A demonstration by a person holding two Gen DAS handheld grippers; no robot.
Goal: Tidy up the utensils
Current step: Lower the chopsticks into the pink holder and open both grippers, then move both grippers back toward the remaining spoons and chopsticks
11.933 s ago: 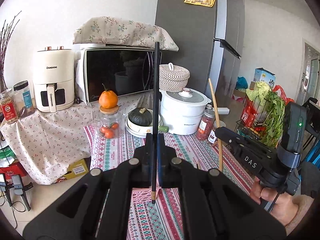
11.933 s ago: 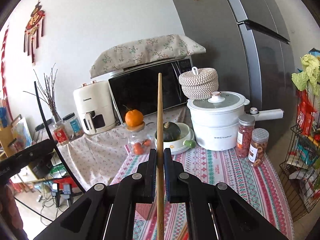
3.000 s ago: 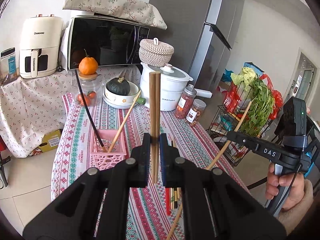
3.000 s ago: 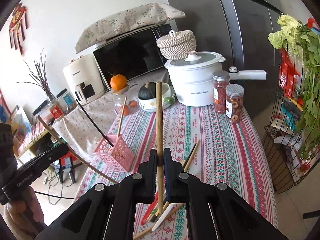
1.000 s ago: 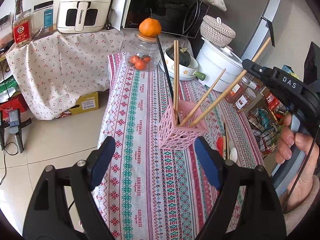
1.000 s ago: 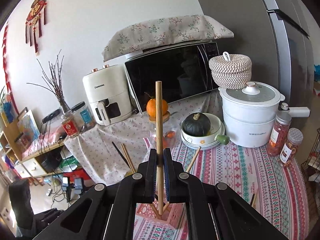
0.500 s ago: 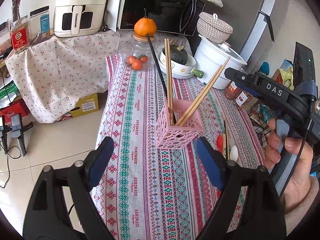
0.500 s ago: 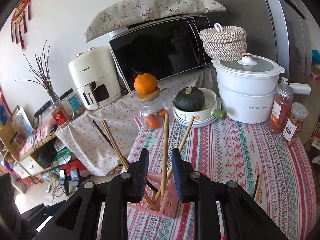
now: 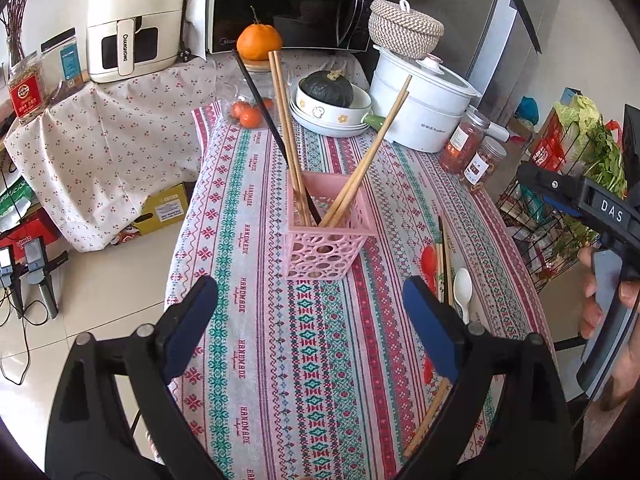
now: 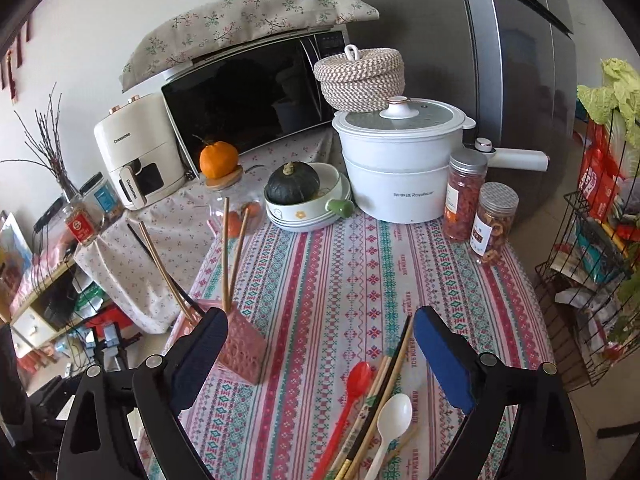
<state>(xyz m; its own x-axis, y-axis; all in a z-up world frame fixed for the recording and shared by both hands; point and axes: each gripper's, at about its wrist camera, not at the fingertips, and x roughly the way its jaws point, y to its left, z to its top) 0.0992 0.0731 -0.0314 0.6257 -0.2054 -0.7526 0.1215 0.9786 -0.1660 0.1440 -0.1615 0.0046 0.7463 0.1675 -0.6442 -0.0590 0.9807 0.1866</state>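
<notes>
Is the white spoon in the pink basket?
No, the white spoon lies on the tablecloth beside the red spoon, apart from the pink basket.

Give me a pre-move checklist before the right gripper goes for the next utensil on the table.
1. Right gripper open and empty: ok.
2. Left gripper open, holding nothing: ok.
3. Pink basket upright with room left: ok.
4. Chopsticks already in the basket lean outward and may block insertion: not ok.
5. Red spoon, white spoon and loose chopsticks overlap, hard to single out: not ok.
6. Basket stability when bumped: cannot tell.
</notes>
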